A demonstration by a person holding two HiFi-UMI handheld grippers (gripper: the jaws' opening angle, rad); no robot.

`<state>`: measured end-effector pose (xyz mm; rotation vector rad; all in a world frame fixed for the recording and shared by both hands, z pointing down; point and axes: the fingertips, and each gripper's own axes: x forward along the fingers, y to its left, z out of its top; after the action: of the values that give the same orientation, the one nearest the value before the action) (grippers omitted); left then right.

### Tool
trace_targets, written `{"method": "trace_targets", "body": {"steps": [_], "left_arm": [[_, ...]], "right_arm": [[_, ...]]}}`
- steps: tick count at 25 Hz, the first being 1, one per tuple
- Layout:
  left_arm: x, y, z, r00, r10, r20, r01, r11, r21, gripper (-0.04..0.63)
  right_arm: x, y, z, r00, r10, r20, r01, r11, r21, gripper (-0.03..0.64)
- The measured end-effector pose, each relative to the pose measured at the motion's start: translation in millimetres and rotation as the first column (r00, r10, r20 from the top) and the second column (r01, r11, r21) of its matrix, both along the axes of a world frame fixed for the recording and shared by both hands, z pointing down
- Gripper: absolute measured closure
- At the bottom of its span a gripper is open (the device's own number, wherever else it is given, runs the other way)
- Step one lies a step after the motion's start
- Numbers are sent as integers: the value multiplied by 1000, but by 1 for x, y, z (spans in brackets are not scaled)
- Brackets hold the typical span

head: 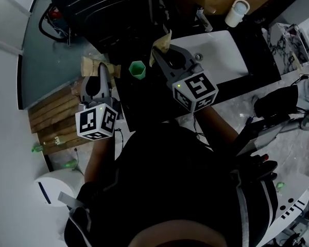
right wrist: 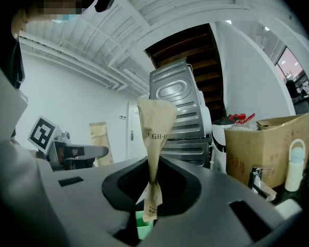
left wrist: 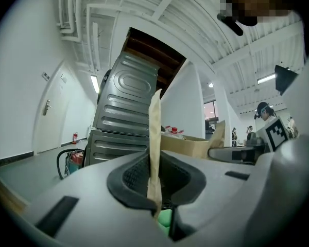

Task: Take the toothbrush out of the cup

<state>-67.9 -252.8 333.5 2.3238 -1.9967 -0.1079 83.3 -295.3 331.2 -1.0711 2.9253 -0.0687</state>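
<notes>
A small green cup (head: pixel 138 69) stands on the dark counter between my two grippers. My left gripper (head: pixel 100 69) is shut on a flat piece of brown paper wrapper (head: pixel 91 64); in the left gripper view this wrapper (left wrist: pixel 154 133) stands upright, edge-on, pinched between the jaws of the left gripper (left wrist: pixel 155 192). My right gripper (head: pixel 161 52) is shut on another crumpled piece of brown wrapper (head: pixel 164 39). That printed wrapper (right wrist: pixel 155 120) fans out above the right gripper (right wrist: pixel 152 189). The green cup (right wrist: pixel 141 227) shows just under the jaws. I see no toothbrush itself.
A white sink basin (head: pixel 221 50) with a tap (head: pixel 202 19) and a white bottle (head: pixel 237 12) lies right of the cup. Wooden pallets (head: pixel 54 115) are on the floor at left. A grey ribbed metal unit (left wrist: pixel 126 107) and a cardboard box (right wrist: pixel 262 148) stand ahead.
</notes>
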Motion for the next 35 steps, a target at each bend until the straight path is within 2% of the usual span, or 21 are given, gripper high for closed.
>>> {"method": "trace_targets", "body": {"steps": [9,27,35], "left_arm": [[-18,23,5,998,-61,12,61,998,-18,561],[-20,25,12,998,-56,3,56,998,-30,563],[-14,20,10,1000,-26,-6,26,999,-24,563]], "right_arm": [[-30,9,2,997,-78,-27,79,997,21,571],[-37,4,8,998,-57,-33,57,998,-1,572],[-35,2,8,999,-46,-29,46,999,1,571]]}}
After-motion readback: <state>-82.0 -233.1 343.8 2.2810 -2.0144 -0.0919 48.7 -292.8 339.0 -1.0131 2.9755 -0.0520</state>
